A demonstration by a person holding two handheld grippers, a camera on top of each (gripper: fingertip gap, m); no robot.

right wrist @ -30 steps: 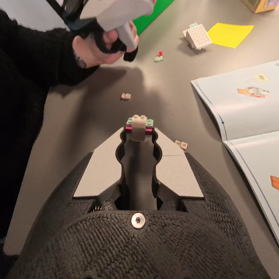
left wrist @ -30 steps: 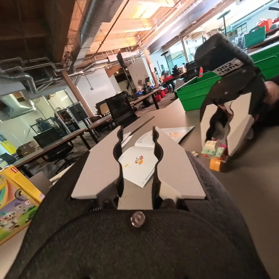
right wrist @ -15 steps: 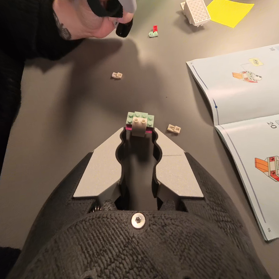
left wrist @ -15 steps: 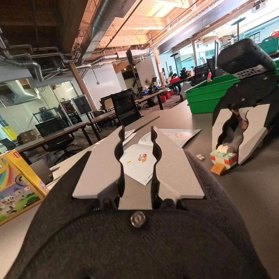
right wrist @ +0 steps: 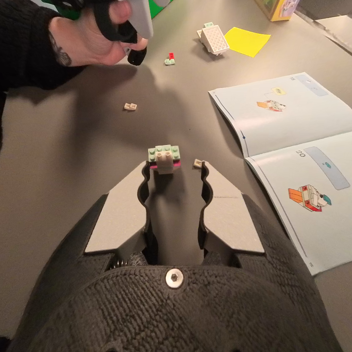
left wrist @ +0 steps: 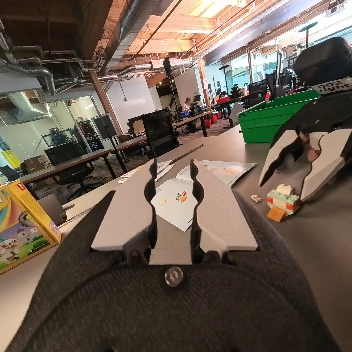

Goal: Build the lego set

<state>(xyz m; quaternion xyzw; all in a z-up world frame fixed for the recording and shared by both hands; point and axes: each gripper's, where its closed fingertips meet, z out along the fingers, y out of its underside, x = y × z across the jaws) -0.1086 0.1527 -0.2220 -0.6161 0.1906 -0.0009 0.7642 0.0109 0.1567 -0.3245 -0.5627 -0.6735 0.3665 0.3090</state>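
Observation:
A small lego build (right wrist: 164, 158), with a mint green top, a tan brick, pink sides and an orange foot, stands on the grey table (right wrist: 76, 152). My right gripper (right wrist: 174, 163) is open, and the build sits just beyond its left fingertip, free of both fingers. In the left wrist view the right gripper (left wrist: 282, 192) straddles the build (left wrist: 282, 202). My left gripper (left wrist: 173, 163) is open and empty, held above the table and pointing at the open instruction booklet (left wrist: 219, 171).
Two small tan pieces (right wrist: 130, 106) (right wrist: 198, 163), a red and green piece (right wrist: 170, 59), a white build (right wrist: 214, 41), yellow paper (right wrist: 247, 41) and the booklet (right wrist: 285, 123) lie on the table. Green bins (left wrist: 266, 122) stand behind. The set's box (left wrist: 24, 224) is at left.
My right gripper has opened and let go of the small build, which now stands on the table. My left gripper has stayed open and shifted slightly.

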